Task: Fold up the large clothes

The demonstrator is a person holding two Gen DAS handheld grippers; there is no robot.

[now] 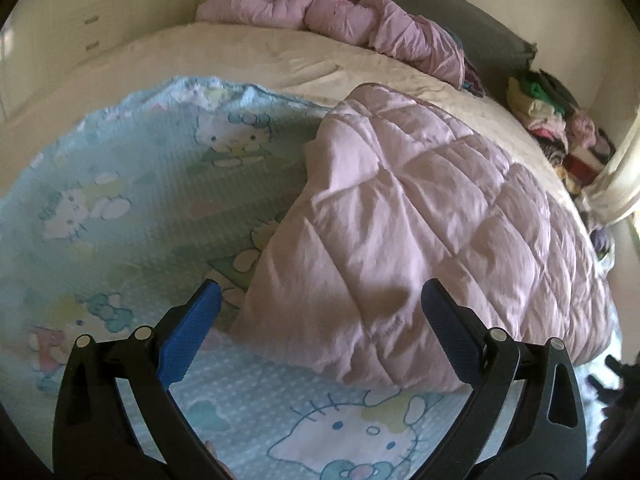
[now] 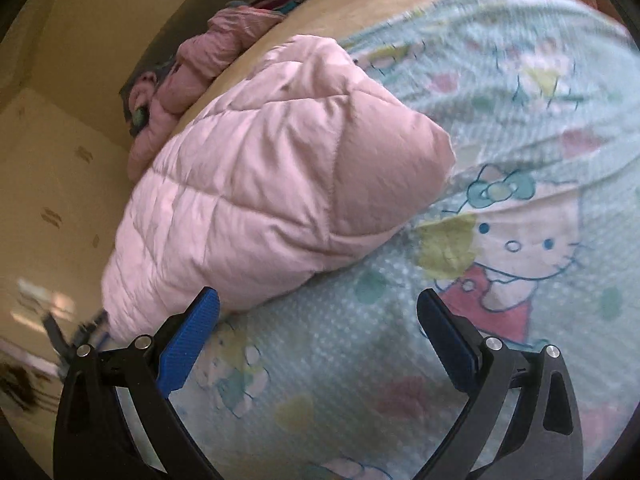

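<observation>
A pale pink quilted cover lies folded over on a light blue Hello Kitty blanket spread on the bed. My left gripper is open and empty, hovering just above the pink cover's near corner. In the right wrist view the same pink cover lies as a thick folded bundle on the blue blanket. My right gripper is open and empty, over the blanket just beside the bundle's near edge, its left finger close to the pink fabric.
A cream sheet covers the far part of the bed. A bunched pink quilt lies by the dark headboard. A pile of folded clothes sits at the far right. A cream wardrobe with handles stands beside the bed.
</observation>
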